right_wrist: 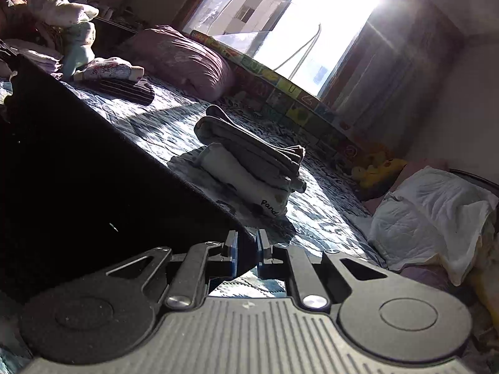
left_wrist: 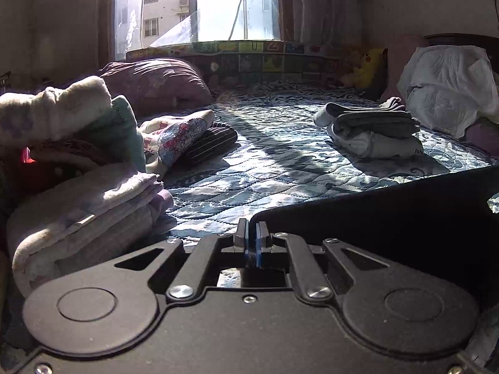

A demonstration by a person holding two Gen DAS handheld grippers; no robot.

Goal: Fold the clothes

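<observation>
A black garment [left_wrist: 389, 212] hangs taut over the blue patterned quilt [left_wrist: 265, 143], stretched between the two grippers. My left gripper [left_wrist: 252, 233] has its blue pads pressed together at the garment's left corner. In the right wrist view the same black garment [right_wrist: 78, 171] fills the left side, and its corner runs down between the fingers of my right gripper [right_wrist: 247, 246], which is shut on it. A folded stack of grey and white clothes [left_wrist: 374, 134] lies on the quilt [right_wrist: 318, 215] beyond, also seen as the folded stack [right_wrist: 249, 162] just past the black cloth.
A heap of unfolded clothes [left_wrist: 78, 124] and a folded pale blanket [left_wrist: 87, 212] lie at the left. A purple pillow [left_wrist: 156, 81] sits near the window. White padded bedding [left_wrist: 449, 87] and a yellow plush toy [left_wrist: 365, 68] are at the right.
</observation>
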